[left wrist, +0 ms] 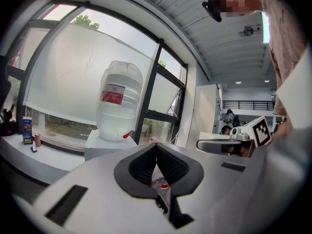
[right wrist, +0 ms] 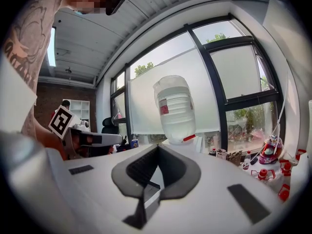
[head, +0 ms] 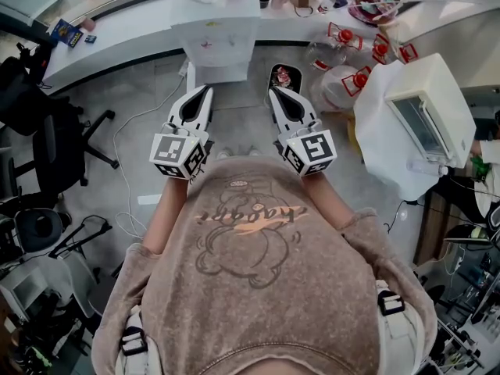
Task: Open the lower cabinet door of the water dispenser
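At the far left a black office chair [head: 47, 143] stands on the grey floor, with a pale cable [head: 119, 162] looping past it. Behind runs a white curved surface [head: 125, 22] under the window, carrying a blue carton [head: 64, 31]. Only bare floor lies between the jaws and the water dispenser [head: 215, 30]. Just right of the dispenser's foot sits a small dark tray [head: 283, 76]. Further right lie clear bottles with red caps [head: 344, 84], then a white box-like appliance [head: 426, 104] on a cloth-covered table.

Both forearms reach forward from the person's chest, side by side and about level. The left gripper [head: 206, 91] aims at the dispenser's front, its jaws clenched tip to tip on nothing. The right gripper [head: 273, 91] aims just right of the dispenser, toward the tray, and its jaws are likewise pressed together and empty.

The dispenser stands upright against the surface, top centre in the head view, long axis vertical, front toward the person. A large water bottle [right wrist: 175, 106] sits inverted on it, neck down. The lower cabinet door cannot be made out from above.
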`<state>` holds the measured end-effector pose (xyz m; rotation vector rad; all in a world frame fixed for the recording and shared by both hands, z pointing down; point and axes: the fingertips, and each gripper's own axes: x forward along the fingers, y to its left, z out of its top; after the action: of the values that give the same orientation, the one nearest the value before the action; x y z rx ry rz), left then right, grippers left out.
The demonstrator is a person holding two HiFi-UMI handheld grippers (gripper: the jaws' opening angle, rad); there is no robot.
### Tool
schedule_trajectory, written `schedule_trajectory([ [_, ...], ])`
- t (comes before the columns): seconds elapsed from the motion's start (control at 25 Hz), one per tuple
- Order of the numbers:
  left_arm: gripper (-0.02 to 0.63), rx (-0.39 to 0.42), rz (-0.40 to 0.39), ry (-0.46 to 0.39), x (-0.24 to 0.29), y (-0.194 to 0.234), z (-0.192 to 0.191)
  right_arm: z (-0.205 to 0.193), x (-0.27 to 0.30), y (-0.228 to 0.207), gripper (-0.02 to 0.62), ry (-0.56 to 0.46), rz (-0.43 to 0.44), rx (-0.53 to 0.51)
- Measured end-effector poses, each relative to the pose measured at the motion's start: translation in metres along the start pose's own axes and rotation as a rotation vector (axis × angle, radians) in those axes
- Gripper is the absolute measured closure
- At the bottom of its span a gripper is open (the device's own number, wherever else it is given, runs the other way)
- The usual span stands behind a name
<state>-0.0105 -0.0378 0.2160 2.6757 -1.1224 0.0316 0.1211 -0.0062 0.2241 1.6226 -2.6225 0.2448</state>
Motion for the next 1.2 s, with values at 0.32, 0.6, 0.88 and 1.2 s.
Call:
schedule_trajectory([
  [0.32,0.588,-0.011,0.019,-0.012,-0.002,0.001,0.002,0.005,-0.004,-0.007,0.589,-0.008,-0.016,0.002],
  [0.6,0.588,-0.018,0.040,-0.019,-0.002,0.002,0.002,0.006,-0.012,-0.020,0.591,-0.013,-0.043,0.005],
  [0.88,0.588,-0.024,0.064,-0.022,-0.009,0.007,0.001,0.006,-0.016,-0.019,0.590,-0.018,-0.053,0.011],
  [1.2,0.588,-0.017,0.073,-0.018,-0.015,0.006,0.003,0.006,-0.021,-0.020,0.589,-0.020,-0.056,0.014],
])
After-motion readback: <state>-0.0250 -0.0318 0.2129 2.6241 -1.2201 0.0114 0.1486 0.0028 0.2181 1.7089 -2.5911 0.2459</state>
